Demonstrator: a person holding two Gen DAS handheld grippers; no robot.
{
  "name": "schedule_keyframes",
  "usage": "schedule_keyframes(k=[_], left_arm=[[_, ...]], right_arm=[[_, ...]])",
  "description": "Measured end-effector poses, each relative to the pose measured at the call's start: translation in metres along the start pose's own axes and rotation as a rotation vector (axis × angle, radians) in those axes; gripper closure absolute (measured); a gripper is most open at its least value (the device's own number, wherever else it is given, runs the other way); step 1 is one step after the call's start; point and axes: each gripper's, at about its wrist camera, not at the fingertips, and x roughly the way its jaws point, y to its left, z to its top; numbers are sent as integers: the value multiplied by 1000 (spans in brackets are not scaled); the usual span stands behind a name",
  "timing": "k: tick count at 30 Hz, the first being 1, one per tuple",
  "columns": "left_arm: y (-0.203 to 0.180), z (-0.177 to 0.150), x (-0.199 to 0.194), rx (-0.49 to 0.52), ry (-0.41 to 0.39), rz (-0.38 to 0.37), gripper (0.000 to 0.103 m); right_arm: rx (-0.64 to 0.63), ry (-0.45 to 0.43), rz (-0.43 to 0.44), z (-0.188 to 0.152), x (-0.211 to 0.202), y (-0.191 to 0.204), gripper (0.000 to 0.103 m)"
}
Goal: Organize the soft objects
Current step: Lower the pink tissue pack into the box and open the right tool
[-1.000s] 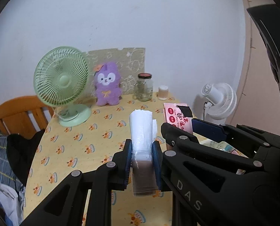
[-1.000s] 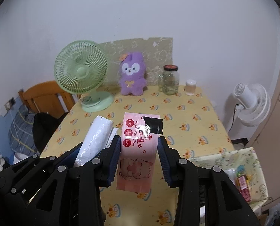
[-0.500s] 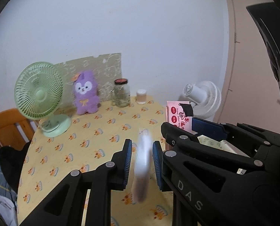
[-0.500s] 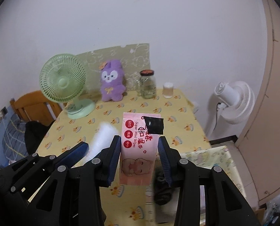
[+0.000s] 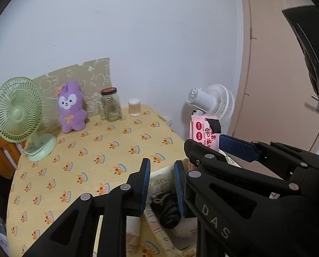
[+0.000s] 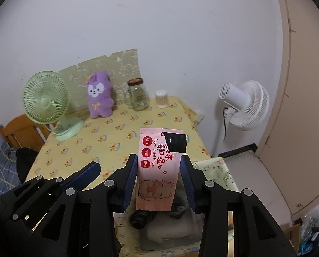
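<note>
The right hand-held gripper (image 6: 158,177) grasps a pink wipes pack (image 6: 158,167) upright between its pads. The left hand-held gripper (image 5: 161,182), just beside it, is clenched with nothing between its pads. Below both sits a fabric bin (image 6: 221,173) holding dark socks (image 5: 169,209), at the bench (image 5: 73,156) edge.

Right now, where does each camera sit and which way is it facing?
Left wrist: on the left tool, looking forward and down across the yellow table to the wall; its two fingers show, the right tool beside them.
Right wrist: on the right tool, facing likewise; its fingers grip a pink wipes pack, the left tool lower left.
Both share the green fan, purple plush and jar.
</note>
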Motion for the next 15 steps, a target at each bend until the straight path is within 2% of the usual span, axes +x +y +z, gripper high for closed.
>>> schedule_keyframes(k=[6,11,15], left_arm=[[-10,-7,18,9,47,-9,81],[-17,-14,31,15,94,3,69],[-18,-19,36,25,117,10,60]], right_arm=[[41,33,-11,-11,13,-19,59],[91,84,-32,-21,27,-32,57],[101,77,-54,-31,29,-37,55]])
